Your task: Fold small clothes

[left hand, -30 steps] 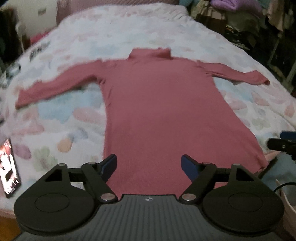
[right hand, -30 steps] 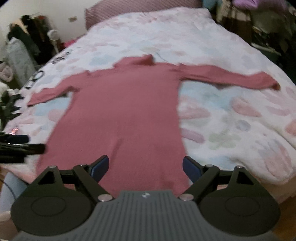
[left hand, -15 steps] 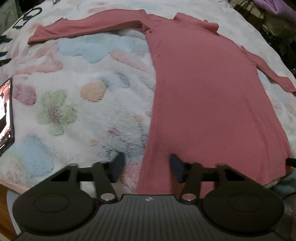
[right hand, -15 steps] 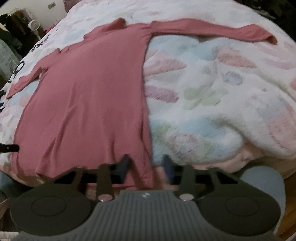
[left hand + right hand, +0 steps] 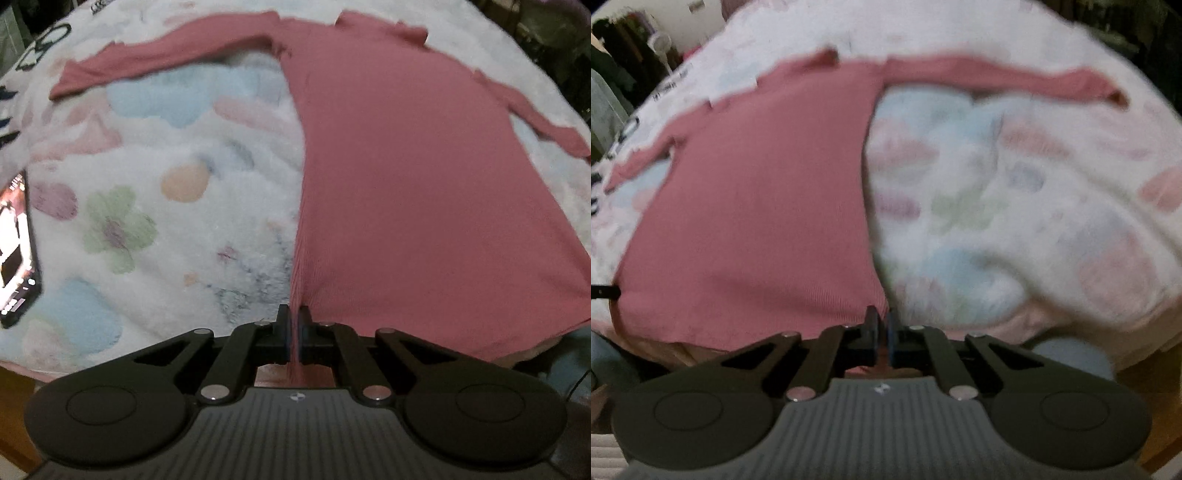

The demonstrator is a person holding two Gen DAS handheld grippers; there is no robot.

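Both grippers, wide apart 1 s ago, now clamped on hem. Left gripper (image 5: 294, 325) pinches top (image 5: 406, 192) at its left hem corner; right gripper (image 5: 881, 328) pinches right corner. Top flat on blanket (image 5: 192, 236), sleeves spread. Phone (image 5: 16, 254) at blanket's left edge.

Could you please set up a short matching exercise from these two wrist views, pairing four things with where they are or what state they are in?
Things:
1. left tongs
2. right tongs
3. phone
4. pink top

Places or states:
A. lies screen-up at the blanket's left edge
B. spread flat, sleeves out to both sides
C. shut on the hem's left corner
D. shut on the hem's right corner

Pairs: 1-C, 2-D, 3-A, 4-B
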